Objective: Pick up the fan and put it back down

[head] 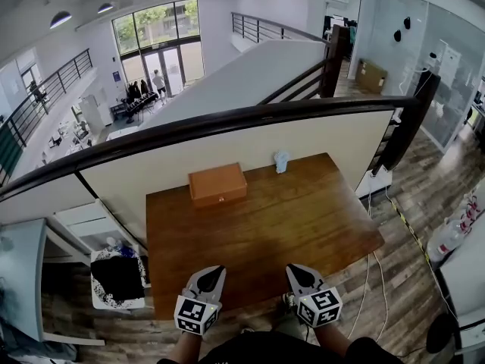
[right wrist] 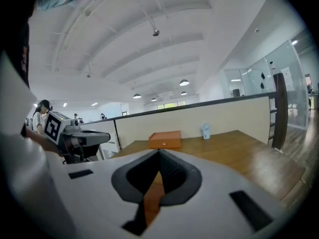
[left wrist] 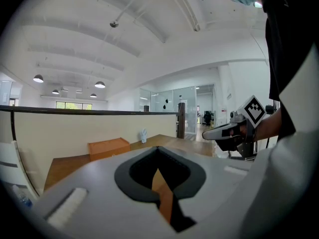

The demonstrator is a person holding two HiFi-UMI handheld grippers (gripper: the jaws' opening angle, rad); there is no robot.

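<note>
In the head view, the fan stands upright on the bench, just right of the orange box and nearer the far edge. The left gripper and right gripper hover at the near edge, well short of the box.

In the left gripper view, its jaws are closed together with nothing between them. The fan shows right of the box.

In the right gripper view, its jaws are likewise closed and empty. The fan stands right of the box.
</note>
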